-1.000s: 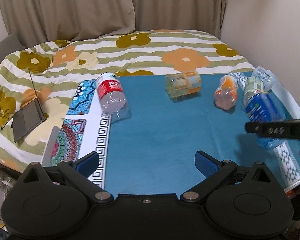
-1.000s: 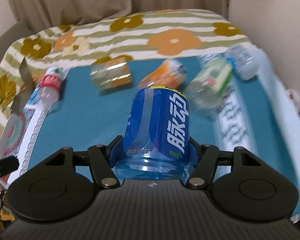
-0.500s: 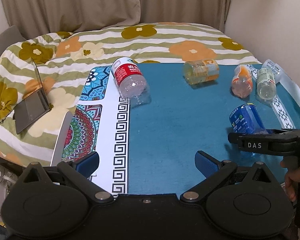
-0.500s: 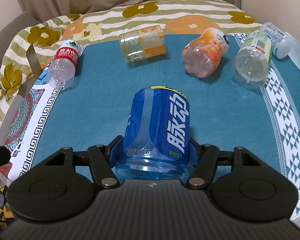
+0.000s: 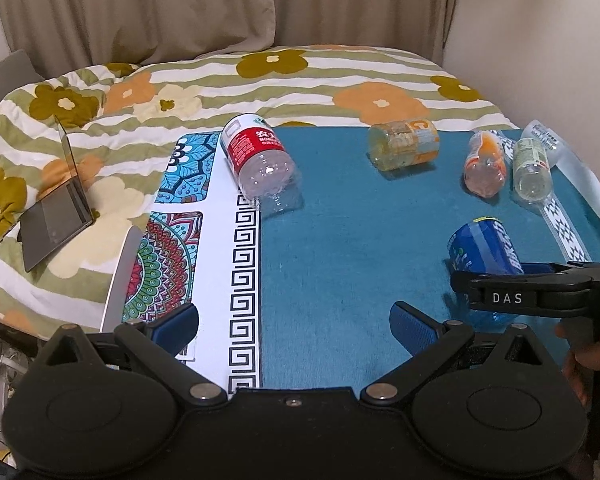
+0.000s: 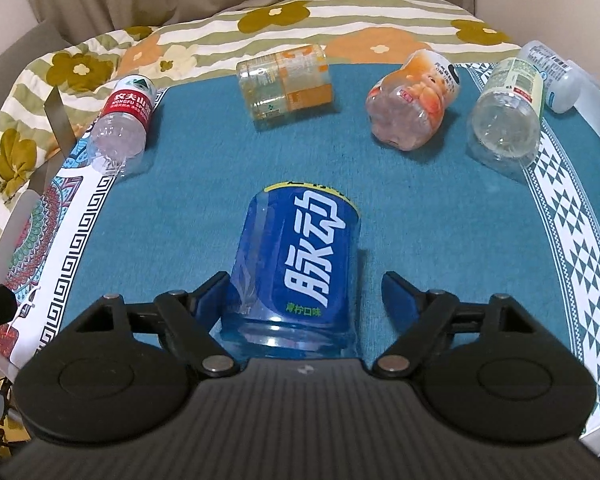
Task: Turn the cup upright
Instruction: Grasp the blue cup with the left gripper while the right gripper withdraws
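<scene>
A blue cup cut from a bottle (image 6: 300, 256), with white Chinese lettering, lies tilted on the teal cloth (image 6: 420, 208). My right gripper (image 6: 306, 300) is open around its lower end; the right pad stands apart from it, the left pad is at its side. The cup also shows in the left wrist view (image 5: 484, 248), behind the right gripper's black finger (image 5: 520, 292). My left gripper (image 5: 294, 320) is open and empty above the cloth's near edge.
Other cut bottles lie on their sides: red-labelled (image 5: 260, 164), yellow (image 5: 404, 144), orange (image 5: 484, 164), green-white (image 5: 532, 168), clear (image 6: 552, 76). A patterned mat (image 5: 168, 248) and a laptop (image 5: 56, 216) lie left. A flowered blanket (image 5: 300, 76) lies behind.
My right gripper's jaws have opened from the blue cup, which now rests on the cloth. The left gripper has drawn back and left a little.
</scene>
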`<state>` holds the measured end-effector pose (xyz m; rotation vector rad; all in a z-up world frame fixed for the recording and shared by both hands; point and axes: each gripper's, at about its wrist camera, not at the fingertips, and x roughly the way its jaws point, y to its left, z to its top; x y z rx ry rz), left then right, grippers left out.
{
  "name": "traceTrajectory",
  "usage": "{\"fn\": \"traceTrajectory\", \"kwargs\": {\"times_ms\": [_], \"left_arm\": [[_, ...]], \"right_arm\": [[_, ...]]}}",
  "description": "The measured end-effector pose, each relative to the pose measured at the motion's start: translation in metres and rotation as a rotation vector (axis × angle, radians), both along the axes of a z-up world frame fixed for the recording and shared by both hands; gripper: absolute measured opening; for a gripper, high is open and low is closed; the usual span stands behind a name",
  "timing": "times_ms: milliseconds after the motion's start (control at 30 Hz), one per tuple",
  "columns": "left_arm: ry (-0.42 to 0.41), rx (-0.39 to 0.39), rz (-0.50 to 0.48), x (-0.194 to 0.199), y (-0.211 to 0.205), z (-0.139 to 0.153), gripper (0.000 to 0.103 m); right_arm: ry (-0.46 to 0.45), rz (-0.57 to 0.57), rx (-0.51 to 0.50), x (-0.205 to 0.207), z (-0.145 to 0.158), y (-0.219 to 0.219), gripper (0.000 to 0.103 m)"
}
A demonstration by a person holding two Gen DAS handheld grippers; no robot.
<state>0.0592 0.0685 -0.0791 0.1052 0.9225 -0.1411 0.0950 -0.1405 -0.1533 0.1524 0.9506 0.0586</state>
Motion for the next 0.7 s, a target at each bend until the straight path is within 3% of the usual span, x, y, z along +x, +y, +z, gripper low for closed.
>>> {"fn": "traceTrajectory", "kwargs": {"times_ms": [400,700], "left_arm": [[-0.026,-0.052,-0.070,0.019,-0.026,0.028,0.103],[0.176,-0.078,-0.105,0.061,-0.084,0.006,0.103]], "right_arm": [[-0.046,0.050,-0.006,-0.020,0.054,-0.017,0.103],[-0.016,0.080,-0.097,-0.048,0.070,-0.084,0.103]]}}
